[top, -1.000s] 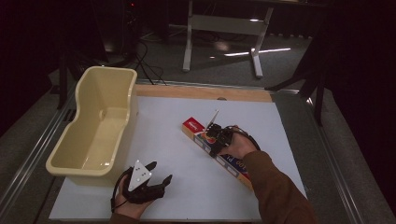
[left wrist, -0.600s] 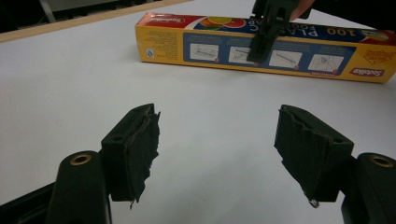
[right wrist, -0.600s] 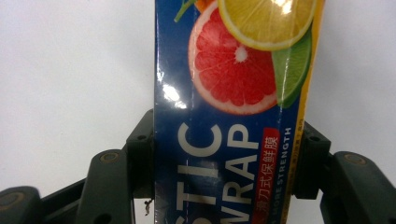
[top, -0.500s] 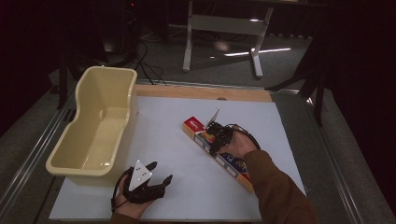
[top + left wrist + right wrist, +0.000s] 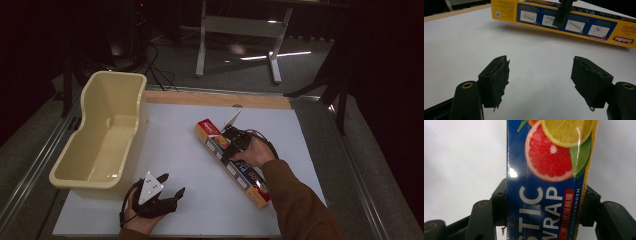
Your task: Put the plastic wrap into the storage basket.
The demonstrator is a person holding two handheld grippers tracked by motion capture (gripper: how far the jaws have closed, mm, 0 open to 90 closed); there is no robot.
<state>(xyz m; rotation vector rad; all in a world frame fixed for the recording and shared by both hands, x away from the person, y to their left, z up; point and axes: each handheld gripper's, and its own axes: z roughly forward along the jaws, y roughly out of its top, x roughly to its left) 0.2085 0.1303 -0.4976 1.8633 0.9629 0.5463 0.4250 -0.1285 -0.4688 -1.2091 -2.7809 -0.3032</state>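
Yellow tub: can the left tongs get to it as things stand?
Probably yes. The left tongs sit open and empty on the white table just off the near corner of the yellow tub, with nothing between them. The plastic wrap box lies well off to the right.

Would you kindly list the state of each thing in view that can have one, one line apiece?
plastic wrap box: closed, lying flat on the white table, gripped across its width.
right gripper: shut on the plastic wrap box, jaws against both long sides.
left gripper: open, jaws wide apart with nothing between them, low over the table.
cream tub: upright at the table's left edge, nothing inside.
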